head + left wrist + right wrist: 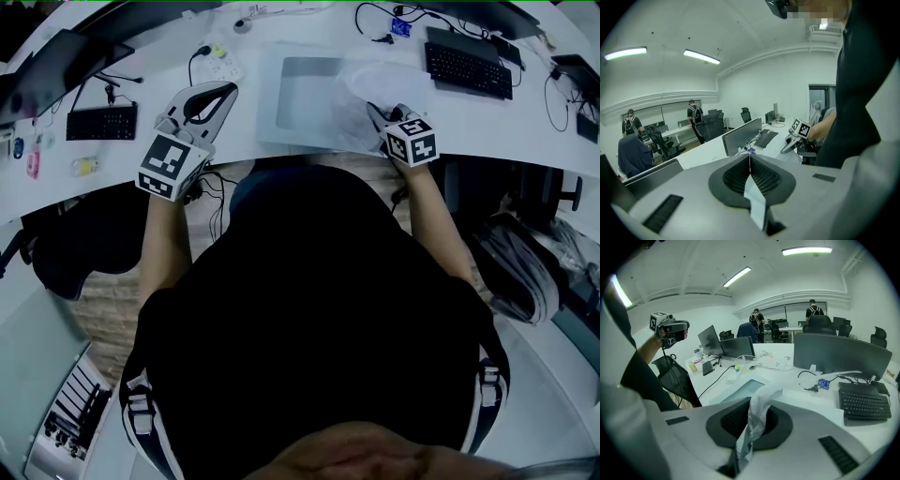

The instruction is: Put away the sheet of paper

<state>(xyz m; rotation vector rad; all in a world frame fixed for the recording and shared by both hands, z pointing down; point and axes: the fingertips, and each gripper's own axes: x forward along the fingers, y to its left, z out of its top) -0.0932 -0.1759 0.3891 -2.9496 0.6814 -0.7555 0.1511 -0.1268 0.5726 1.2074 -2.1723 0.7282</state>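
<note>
Starting at the left of the head view, a small dark keyboard (101,122) is lying on the white curved surface (487,117). Just right of it my left tool (217,96) is hanging above the near edge of the surface, angled a little downward. In the left gripper view this left tool (750,161) is showing its jaws pressed together, and they are pinching a thin pale strip (757,201) that is running down the seam between them; I cannot tell what the strip is made of.

Moving right, a grey pad (309,89) is lying flat on the surface. The sheet of paper (384,75), crumpled and half see-through, is resting over the pad's right side. My right tool (377,112) is reaching down into the sheet's near edge. In the right gripper view the right tool (754,404) is clamping the sheet of paper (757,420), which is bunching up between the closed jaws.

Further right, a black keyboard (467,67) is sitting on the surface, well apart from the sheet
</note>
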